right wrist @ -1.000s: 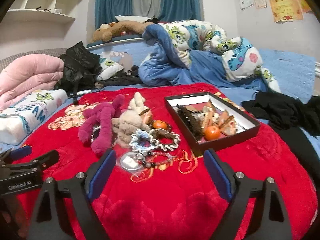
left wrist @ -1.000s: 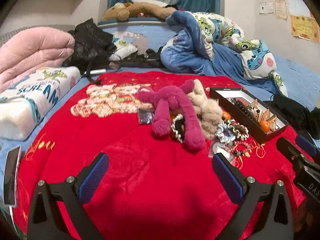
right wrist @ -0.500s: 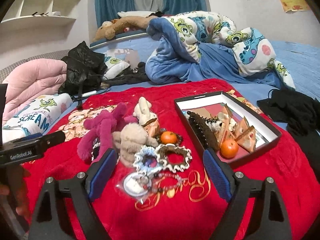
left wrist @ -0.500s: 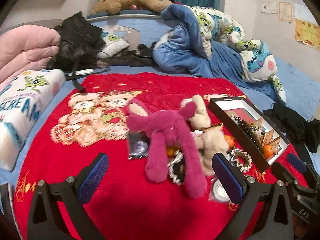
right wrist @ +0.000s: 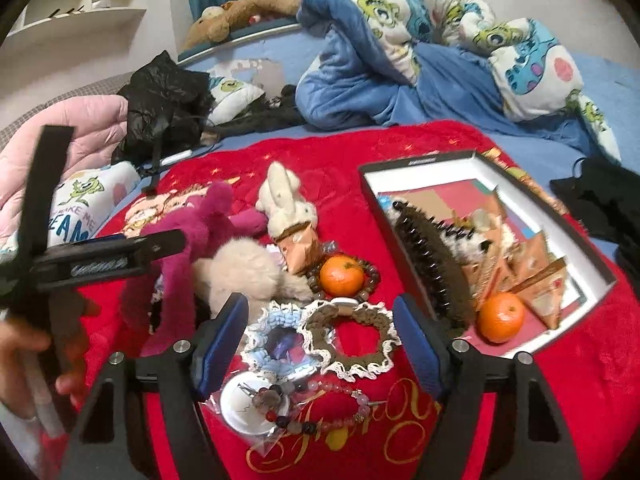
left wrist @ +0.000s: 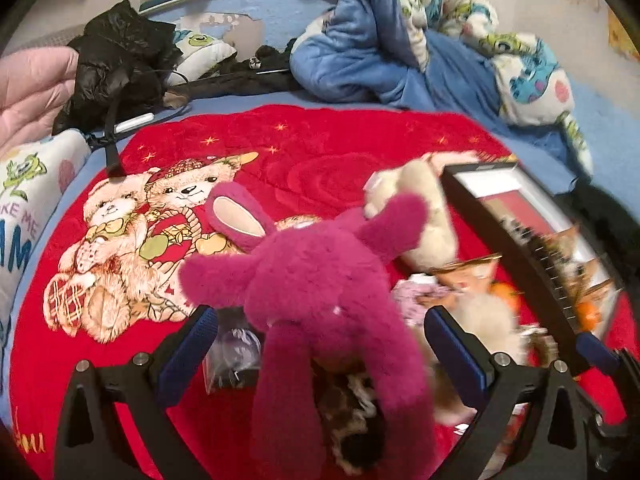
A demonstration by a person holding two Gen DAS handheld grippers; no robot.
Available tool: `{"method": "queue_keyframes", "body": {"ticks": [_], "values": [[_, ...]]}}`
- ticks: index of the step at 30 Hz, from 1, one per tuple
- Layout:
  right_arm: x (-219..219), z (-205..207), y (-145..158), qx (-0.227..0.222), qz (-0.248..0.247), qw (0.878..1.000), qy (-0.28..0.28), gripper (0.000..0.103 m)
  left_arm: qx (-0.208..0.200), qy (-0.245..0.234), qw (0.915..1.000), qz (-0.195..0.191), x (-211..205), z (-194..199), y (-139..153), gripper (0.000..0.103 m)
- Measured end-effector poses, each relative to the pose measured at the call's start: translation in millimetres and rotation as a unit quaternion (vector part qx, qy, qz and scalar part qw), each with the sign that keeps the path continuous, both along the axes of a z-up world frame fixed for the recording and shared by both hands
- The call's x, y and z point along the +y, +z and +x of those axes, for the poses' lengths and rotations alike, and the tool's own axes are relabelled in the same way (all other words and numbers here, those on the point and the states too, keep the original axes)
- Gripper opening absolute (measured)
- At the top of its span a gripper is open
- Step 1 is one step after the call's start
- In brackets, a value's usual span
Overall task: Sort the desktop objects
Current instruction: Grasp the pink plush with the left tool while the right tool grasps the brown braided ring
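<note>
Right wrist view: pillow (right wrist: 76,216) reads "SCREAM".
Box (right wrist: 416,168) holds orange (right wrist: 500,317), clip (right wrist: 434,264); right tool (right wrist: 320,344) closing, empty; left tool (left wrist: 320,332) wide.

Magenta plush (left wrist: 320,280), red blanket (left wrist: 320,160) printed with tan bears.

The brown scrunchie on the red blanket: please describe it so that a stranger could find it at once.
On the red blanket, look just left of the open black box, below the loose orange. Two scrunchies lie side by side there; the brown scrunchie is the right one, olive-brown with a white lace edge, while its neighbour, the blue scrunchie, is pale blue.
</note>
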State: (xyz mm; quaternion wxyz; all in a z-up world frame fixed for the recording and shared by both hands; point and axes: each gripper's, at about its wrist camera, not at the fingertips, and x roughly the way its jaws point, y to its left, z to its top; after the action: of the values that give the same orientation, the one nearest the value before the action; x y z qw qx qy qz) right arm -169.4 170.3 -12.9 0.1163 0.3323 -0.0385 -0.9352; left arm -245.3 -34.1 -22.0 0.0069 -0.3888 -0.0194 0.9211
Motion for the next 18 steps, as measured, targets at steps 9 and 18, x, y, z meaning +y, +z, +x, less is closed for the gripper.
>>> {"method": "queue_keyframes", "body": {"ticks": [9, 18], "values": [[-4.9, -16.9, -26.8, -0.055, 0.043, 0.998, 0.001, 0.064, -0.023, 0.001, 0.9988, 0.044, -15.7, -14.1, -38.6, 0.103], [-5.7, -22.5, -36.6, -0.082, 0.032, 0.996, -0.015, 0.024, -0.01, -0.026, 0.9983, 0.051, -8.6, -9.3, -41.2, 0.084]]}}
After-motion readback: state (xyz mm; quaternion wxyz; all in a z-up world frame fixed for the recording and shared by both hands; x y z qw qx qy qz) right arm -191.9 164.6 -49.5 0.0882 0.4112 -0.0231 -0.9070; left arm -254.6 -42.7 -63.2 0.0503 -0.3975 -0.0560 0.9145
